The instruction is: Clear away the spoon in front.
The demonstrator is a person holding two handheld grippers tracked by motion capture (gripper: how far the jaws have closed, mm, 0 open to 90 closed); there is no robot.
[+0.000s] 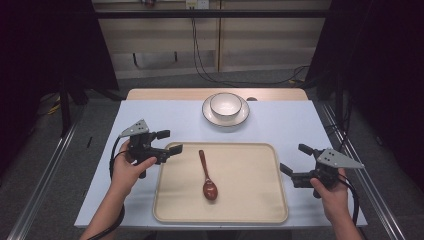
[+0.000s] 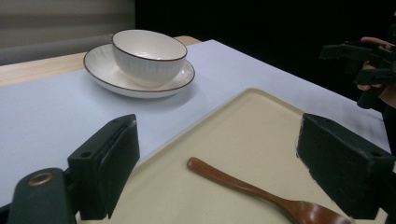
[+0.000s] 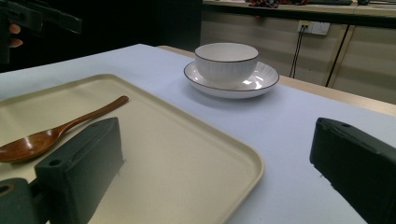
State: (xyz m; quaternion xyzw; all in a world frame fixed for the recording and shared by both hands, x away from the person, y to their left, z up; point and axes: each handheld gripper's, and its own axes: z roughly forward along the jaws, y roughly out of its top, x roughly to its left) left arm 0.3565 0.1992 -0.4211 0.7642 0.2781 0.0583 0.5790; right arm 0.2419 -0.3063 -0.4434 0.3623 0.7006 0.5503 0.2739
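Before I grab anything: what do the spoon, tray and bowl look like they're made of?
Spoon: dark reddish-brown, glossy, likely lacquered wood. Tray: cream, matte, smooth rounded rim, probably plastic or melamine. Bowl: white, glazed sheen, ribbed wall, thin dark rim line, looks ceramic, as does its saucer.

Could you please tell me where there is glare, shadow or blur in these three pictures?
High view: evenly lit, dark edges. Left gripper view: near black jaws blurred, white ribbed bowl shadows its saucer. Right gripper view: glare on the white saucer, brown wooden spoon glossy.
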